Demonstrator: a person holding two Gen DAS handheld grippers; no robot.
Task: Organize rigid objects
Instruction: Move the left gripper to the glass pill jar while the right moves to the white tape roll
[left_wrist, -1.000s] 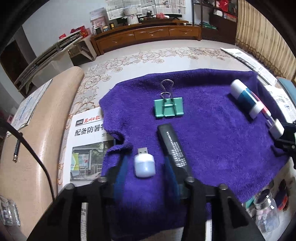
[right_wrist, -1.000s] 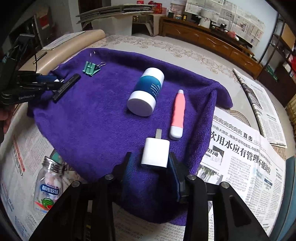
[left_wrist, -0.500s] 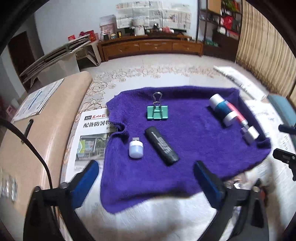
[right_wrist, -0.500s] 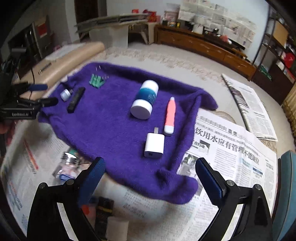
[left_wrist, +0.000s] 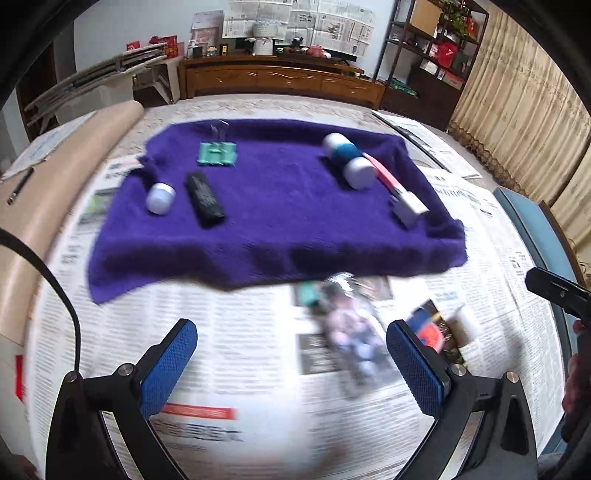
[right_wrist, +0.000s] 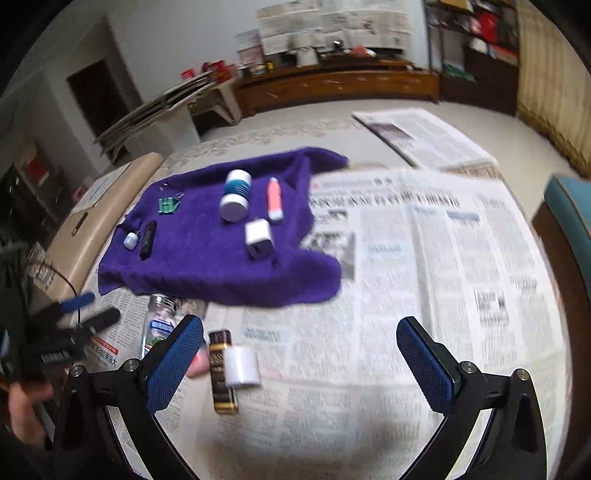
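A purple towel (left_wrist: 280, 210) (right_wrist: 207, 251) lies on newspapers. On it lie a green binder clip (left_wrist: 216, 153) (right_wrist: 168, 205), a black stick (left_wrist: 205, 199) (right_wrist: 147, 239), a small white USB light (left_wrist: 160, 198) (right_wrist: 130, 240), a blue and white bottle (left_wrist: 347, 158) (right_wrist: 236, 197), a pink pen (left_wrist: 384, 171) (right_wrist: 274, 198) and a white charger (left_wrist: 408, 208) (right_wrist: 258, 238). My left gripper (left_wrist: 291, 365) is open and empty, above the newspaper in front of the towel. My right gripper (right_wrist: 301, 365) is open and empty, also back from the towel.
Newspapers (right_wrist: 424, 258) cover the floor. A clear jar (right_wrist: 159, 325) (left_wrist: 347, 325), a dark battery-like stick (right_wrist: 221, 373) and a white cap (right_wrist: 242, 365) lie in front of the towel. A beige bolster (left_wrist: 62, 173) runs along the left. A teal chair edge (right_wrist: 569, 206) is at right.
Both grippers have opened, let go of the USB light and the charger, and pulled back and up from the towel. The charger and USB light lie on the towel.
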